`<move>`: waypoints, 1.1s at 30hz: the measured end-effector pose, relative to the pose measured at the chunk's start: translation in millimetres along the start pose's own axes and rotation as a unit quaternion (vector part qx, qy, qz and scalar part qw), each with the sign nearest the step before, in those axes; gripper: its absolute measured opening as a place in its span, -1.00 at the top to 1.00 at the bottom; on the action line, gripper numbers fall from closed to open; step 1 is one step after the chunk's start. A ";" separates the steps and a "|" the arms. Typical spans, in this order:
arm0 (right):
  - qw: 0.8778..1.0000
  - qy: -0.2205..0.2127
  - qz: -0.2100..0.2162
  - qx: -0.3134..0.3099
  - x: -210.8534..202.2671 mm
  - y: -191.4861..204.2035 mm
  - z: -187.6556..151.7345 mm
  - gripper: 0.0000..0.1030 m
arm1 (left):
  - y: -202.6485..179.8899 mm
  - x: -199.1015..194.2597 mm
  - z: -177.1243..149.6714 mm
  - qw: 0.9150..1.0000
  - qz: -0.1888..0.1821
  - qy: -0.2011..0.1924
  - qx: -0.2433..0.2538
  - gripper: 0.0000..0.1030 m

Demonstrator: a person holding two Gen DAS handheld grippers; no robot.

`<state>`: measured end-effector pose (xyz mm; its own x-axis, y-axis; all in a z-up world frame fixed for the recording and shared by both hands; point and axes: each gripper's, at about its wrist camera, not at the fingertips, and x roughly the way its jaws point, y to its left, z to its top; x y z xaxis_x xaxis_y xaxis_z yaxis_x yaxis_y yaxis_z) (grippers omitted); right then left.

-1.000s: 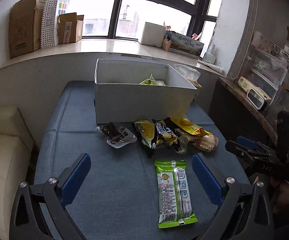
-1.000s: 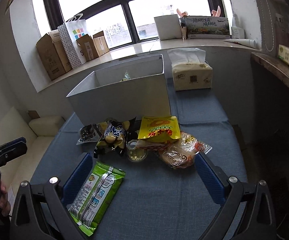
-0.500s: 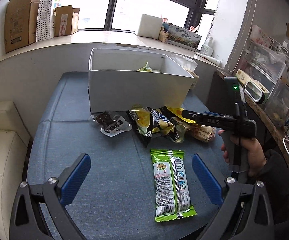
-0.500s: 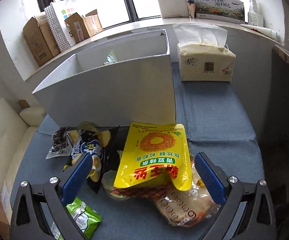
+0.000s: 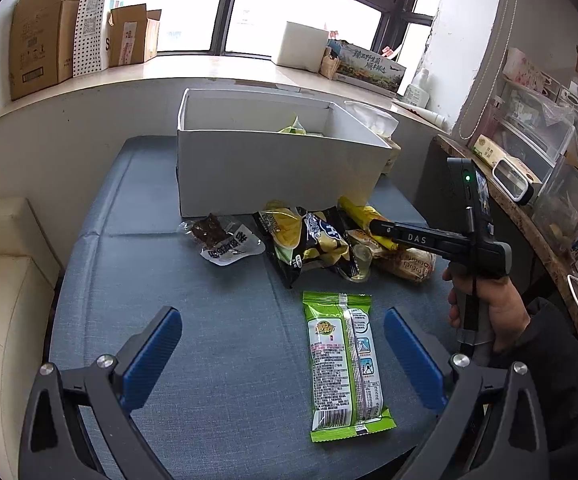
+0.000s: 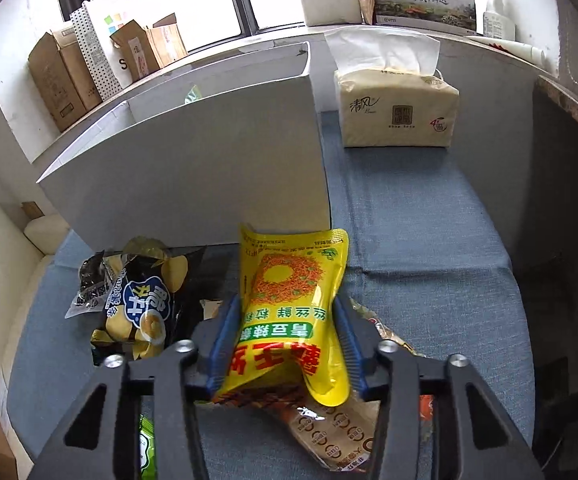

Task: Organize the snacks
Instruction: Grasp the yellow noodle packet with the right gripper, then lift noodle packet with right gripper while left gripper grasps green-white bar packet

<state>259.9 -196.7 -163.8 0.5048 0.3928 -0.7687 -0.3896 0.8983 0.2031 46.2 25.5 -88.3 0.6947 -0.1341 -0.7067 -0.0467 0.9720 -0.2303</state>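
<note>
A yellow snack packet (image 6: 289, 276) lies on the snack pile in front of the white box (image 6: 193, 168). My right gripper (image 6: 285, 304) is closing on it, and its blue pads squeeze the packet so that it buckles upward. In the left wrist view a hand holds that right gripper (image 5: 385, 228) over the yellow packet (image 5: 359, 216). My left gripper (image 5: 281, 320) hangs open above the blue tablecloth with nothing between its fingers. A green packet (image 5: 345, 364) lies flat just right of its middle.
A black chips bag (image 5: 313, 240), a clear packet with dark meat (image 5: 225, 240), a small cup (image 5: 361, 260) and a brown bread packet (image 6: 329, 432) lie by the box (image 5: 273, 168). A tissue pack (image 6: 397, 108) stands at the box's right. A cream seat (image 5: 1, 280) borders the table's left.
My right gripper came forward and down over the pile, and its jaws went from wide open to pressing on the yellow packet. The left gripper has stayed where it was.
</note>
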 end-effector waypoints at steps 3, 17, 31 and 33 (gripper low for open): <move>1.000 -0.003 -0.003 -0.014 -1.4 2.0 -3.0 0.15 | -4.1 1.1 -0.5 1.000 0.003 0.001 0.005 -1.00; 0.996 -0.073 -0.002 -0.051 -84.7 30.2 -17.9 0.26 | -16.8 19.9 -8.7 0.999 -0.010 0.030 0.028 -1.00; 0.997 -0.080 0.013 0.000 -160.1 6.6 -68.6 0.26 | -79.6 110.1 -47.7 0.986 0.019 0.136 0.096 -1.00; 0.997 -0.083 0.002 -0.005 -163.1 5.4 -70.1 0.26 | -81.3 114.5 -50.7 0.984 0.027 0.143 0.100 -0.98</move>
<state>121.5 -269.7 -79.9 0.6242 0.4235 -0.6565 -0.3985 0.8954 0.1987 93.1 -78.6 -184.4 0.4640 -0.1024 -0.8799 0.0846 0.9939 -0.0710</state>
